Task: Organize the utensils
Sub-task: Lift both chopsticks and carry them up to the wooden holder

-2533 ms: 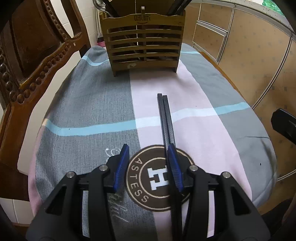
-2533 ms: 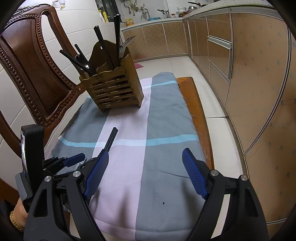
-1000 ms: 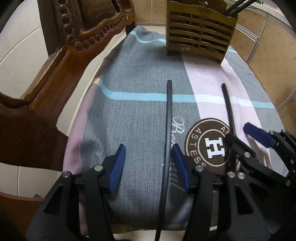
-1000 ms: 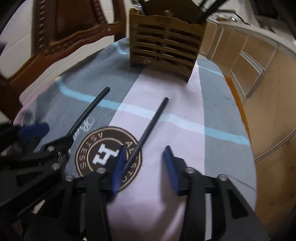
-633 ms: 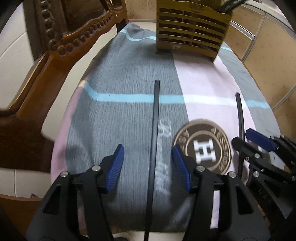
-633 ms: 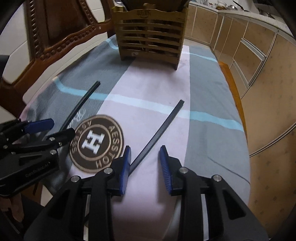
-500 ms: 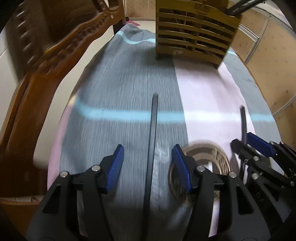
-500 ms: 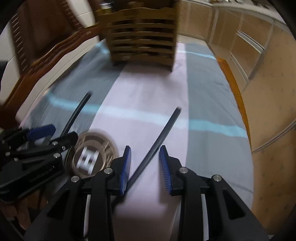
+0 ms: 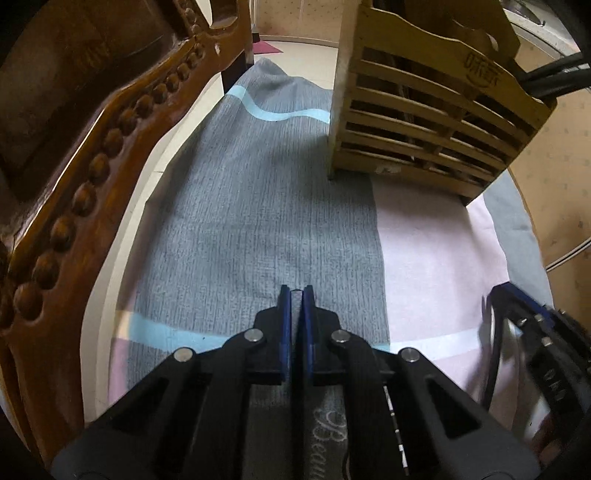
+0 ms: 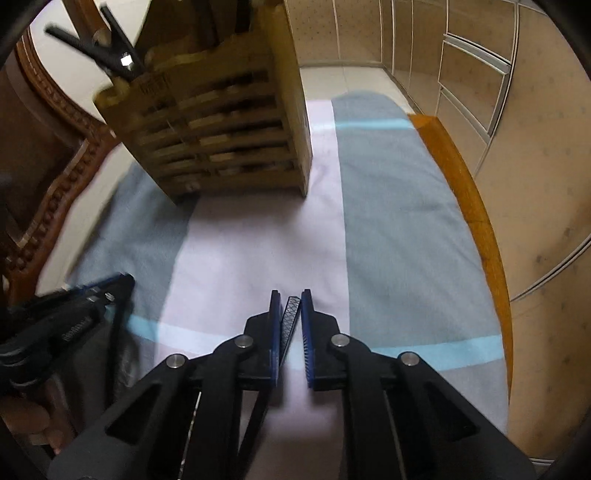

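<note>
in the left wrist view my left gripper [image 9: 296, 291] had its blue pads [image 9: 284, 314] drawn in close on a dark chopstick [image 9: 296, 295], whose squared end showed between the tips while the rest ran back under the gripper body. it hung over the grey stripe of the striped cloth [image 9: 258, 221] that covered the table. the slatted wooden utensil holder [image 9: 424, 122] stood on the cloth toward the far edge, over the seam between the grey and pink stripes, with dark handles [image 9: 554, 77] poking out of its top on the right side. a carved wooden chair [image 9: 92, 147] sat just off the table's left edge. at the right edge of this view i could make out my right gripper [image 9: 535, 332], blurred, with a thin dark stick beside it.

in the right wrist view my right gripper [image 10: 291, 295] had its pads [image 10: 274, 325] narrowed around a second chopstick [image 10: 290, 321], textured on its face. it lay against the left pad, tilted, and a sliver of gap showed by the right pad, so i could not tell how firmly it was held. it hung over the pink stripe of the cloth [image 10: 406, 221]. the holder [image 10: 221, 129] stood at the far left of the cloth, well apart from the tips, black utensil handles [image 10: 103, 33] leaning out of it. my left gripper [image 10: 74, 314] showed blurred low on the left side. the table's bare wooden edge [image 10: 461, 192] showed along the right, with cabinet doors [image 10: 480, 74] beyond.
</note>
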Demonstrator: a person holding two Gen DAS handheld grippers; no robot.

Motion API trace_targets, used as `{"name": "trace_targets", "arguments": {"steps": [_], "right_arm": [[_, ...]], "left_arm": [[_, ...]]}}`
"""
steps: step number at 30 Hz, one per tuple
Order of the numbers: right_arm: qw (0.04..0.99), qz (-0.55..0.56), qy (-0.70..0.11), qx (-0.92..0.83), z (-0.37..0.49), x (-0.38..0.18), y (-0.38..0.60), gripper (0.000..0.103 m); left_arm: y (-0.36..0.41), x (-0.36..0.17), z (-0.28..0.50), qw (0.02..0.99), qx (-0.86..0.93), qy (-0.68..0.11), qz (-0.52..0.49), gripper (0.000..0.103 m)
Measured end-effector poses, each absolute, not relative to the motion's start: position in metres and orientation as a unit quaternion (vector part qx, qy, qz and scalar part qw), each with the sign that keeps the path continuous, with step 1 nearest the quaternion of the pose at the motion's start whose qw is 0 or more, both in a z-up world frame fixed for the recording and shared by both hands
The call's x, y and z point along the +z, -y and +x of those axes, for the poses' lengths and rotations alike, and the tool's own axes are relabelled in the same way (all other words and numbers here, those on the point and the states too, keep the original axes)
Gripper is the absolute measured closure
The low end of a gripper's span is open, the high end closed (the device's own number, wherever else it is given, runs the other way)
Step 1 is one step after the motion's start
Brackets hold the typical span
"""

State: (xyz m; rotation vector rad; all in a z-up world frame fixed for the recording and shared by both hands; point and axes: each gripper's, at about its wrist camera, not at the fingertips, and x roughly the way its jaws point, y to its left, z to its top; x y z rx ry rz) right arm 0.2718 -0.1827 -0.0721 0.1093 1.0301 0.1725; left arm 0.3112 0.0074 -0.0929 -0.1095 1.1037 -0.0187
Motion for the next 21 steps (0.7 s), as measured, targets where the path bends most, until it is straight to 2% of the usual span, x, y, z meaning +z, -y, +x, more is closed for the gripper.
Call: {"name": "trace_targets", "arguments": {"steps": [2,13,21], "right_arm": [[0.87,0.067,-0.479,0.098,0.268,-0.06,0.184,0.093],[0.917,0.101,-0.36,0.141,0.204,0.035,0.206,0.095],[0.935,0.1,-0.314,0.134,0.162,0.084,0.22,0.096]], "left_arm": [[-0.008,-0.085,0.305,0.855,-0.011,-0.516,-0.046,0.097],[-0.013,0.029,0.225,0.919,-0.034,-0.393,-0.026,0.097],[-0.024,0.087,0.201,0.939,-0.06,-0.334,-0.047,0.097]]}}
